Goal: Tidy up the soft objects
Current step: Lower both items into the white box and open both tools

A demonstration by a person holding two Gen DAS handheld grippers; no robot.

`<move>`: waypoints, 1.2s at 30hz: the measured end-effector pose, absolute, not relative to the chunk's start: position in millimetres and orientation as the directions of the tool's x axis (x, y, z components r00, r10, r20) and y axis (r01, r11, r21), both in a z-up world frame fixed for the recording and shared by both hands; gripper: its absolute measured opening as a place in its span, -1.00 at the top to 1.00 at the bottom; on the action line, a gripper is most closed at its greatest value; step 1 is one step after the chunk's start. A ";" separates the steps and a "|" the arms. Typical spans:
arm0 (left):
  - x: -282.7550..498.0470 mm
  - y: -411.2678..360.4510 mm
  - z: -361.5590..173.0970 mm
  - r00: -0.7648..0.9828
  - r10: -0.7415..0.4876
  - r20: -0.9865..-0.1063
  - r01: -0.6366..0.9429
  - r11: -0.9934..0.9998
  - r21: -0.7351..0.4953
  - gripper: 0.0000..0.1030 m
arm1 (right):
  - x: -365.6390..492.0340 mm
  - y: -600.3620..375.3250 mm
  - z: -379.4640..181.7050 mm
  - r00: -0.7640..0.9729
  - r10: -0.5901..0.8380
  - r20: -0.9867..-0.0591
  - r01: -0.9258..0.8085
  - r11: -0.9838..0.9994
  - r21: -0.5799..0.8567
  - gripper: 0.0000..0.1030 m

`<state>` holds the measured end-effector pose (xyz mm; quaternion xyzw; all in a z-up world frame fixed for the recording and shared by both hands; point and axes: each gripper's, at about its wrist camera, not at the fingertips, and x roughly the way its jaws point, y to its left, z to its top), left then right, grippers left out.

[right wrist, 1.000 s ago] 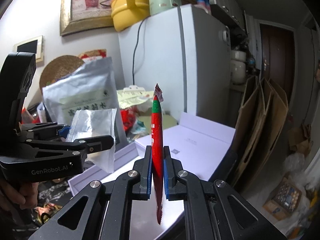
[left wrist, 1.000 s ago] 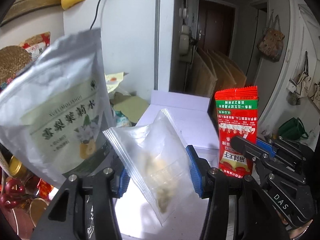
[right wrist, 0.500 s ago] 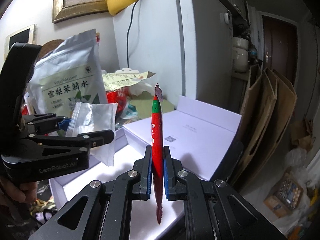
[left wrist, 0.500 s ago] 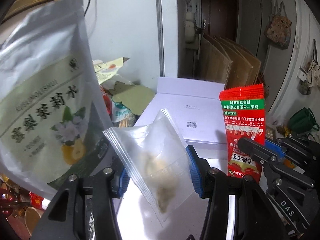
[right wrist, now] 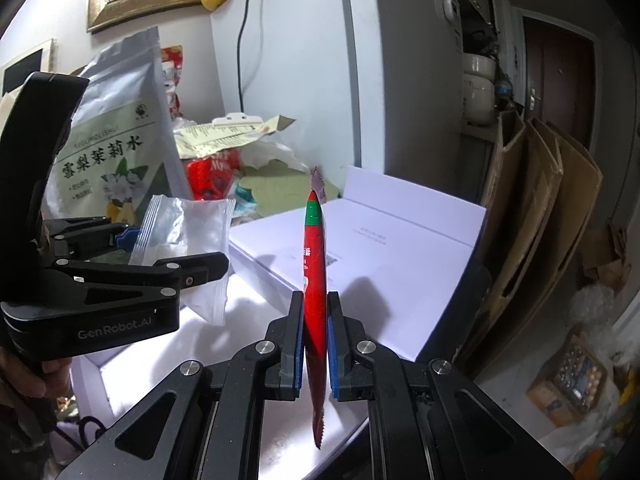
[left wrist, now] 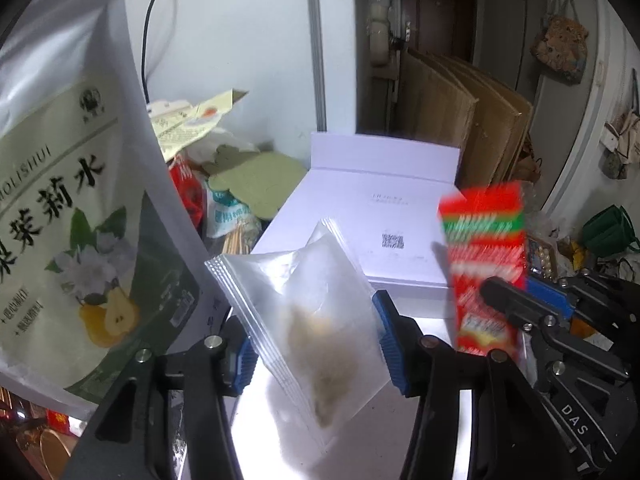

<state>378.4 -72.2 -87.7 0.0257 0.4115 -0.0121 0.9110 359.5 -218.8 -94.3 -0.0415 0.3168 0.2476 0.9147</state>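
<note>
A clear zip pouch (left wrist: 316, 320) with pale crumbs hangs tilted between the blue pads of my left gripper (left wrist: 316, 344), whose jaws are opening slightly; the pads still touch the pouch's edges. From the right wrist view the same pouch (right wrist: 188, 232) and left gripper (right wrist: 176, 248) hover over the white box tray (right wrist: 120, 360). My right gripper (right wrist: 314, 320) is shut on a red and green snack sachet (right wrist: 315, 260), held upright and edge-on. In the left wrist view that sachet (left wrist: 484, 248) is blurred, at the right, in the right gripper (left wrist: 508, 292).
A large silver tea pouch (left wrist: 60, 200) stands close at the left. The white box lid (left wrist: 360, 208) lies behind the tray. Crumpled packets and paper (right wrist: 240, 136) pile against a white fridge (right wrist: 300, 60). Flattened cardboard (right wrist: 532, 200) leans at the right.
Both grippers have sunk toward the white box, each with its packet. The silver tea pouch now looms larger at the left, and the red sachet has blurred in the left view.
</note>
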 end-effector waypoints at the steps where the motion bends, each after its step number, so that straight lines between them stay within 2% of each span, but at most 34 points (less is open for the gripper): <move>1: 379.5 -71.4 -88.6 0.658 0.011 -0.753 0.029 0.999 0.041 -0.01 | 358.9 -218.8 -94.1 0.681 0.418 -0.601 -0.474 0.877 0.072 0.77; 3: 380.0 -70.9 -88.7 0.656 0.034 -0.754 0.012 0.998 0.056 -0.09 | 358.2 -219.5 -93.5 0.690 0.401 -0.603 -0.461 0.885 0.061 0.49; 4: 379.5 -71.0 -88.0 0.658 0.049 -0.752 0.005 0.998 0.070 -0.13 | 358.0 -220.7 -92.6 0.689 0.398 -0.605 -0.455 0.888 0.067 0.27; 5: 378.8 -71.0 -87.2 0.661 0.061 -0.748 -0.001 0.997 0.080 -0.24 | 357.2 -222.0 -91.7 0.688 0.402 -0.604 -0.453 0.889 0.076 0.19; 7: 376.6 -70.6 -84.0 0.670 0.076 -0.739 -0.014 0.996 0.090 -0.51 | 355.1 -224.2 -88.6 0.692 0.404 -0.599 -0.450 0.890 0.080 0.19; 19: 354.0 -74.0 -50.2 0.719 0.068 -0.692 -0.016 0.997 0.081 -0.52 | 342.6 -233.1 -63.9 0.724 0.356 -0.590 -0.409 0.911 0.048 0.19; 36: 268.7 -74.7 29.2 0.823 0.074 -0.563 -0.035 0.996 0.079 -0.52 | 273.6 -239.1 8.2 0.794 0.371 -0.483 -0.411 0.911 0.024 0.19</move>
